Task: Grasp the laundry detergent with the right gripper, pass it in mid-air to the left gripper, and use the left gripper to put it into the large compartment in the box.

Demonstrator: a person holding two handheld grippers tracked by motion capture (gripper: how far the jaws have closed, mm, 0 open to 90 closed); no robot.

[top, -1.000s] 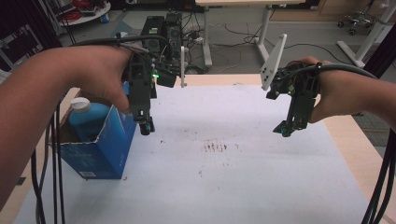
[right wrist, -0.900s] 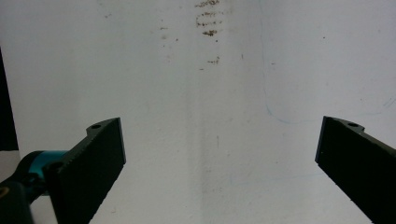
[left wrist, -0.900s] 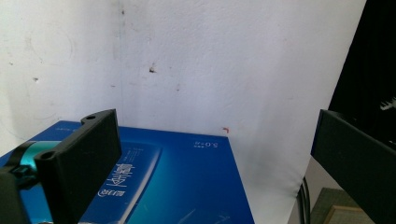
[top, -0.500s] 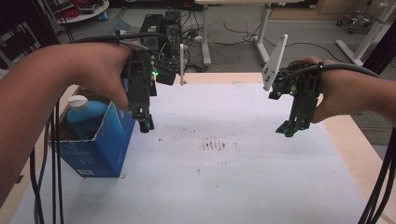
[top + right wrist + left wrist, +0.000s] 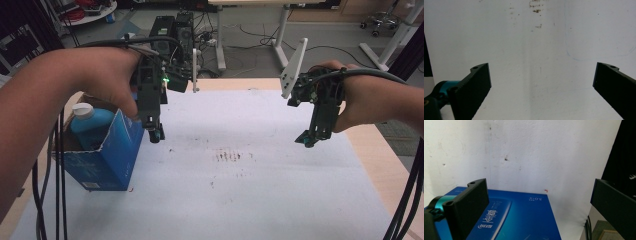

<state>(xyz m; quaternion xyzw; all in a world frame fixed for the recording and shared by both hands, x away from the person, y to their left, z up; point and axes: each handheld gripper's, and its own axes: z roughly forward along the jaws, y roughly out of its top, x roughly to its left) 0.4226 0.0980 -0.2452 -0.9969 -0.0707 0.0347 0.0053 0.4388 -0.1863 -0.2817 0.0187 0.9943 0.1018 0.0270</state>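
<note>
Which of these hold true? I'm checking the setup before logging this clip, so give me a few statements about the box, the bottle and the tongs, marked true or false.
1. The blue box stands on the left side of the table. True.
2. The bottle lies on the table beside the box. False: it stands inside the box.
3. The left tongs are open, holding nothing. True.
4. The right tongs grip the bottle. False: they are open and empty, far from it.
5. The bottle has a white cap. True.
</note>
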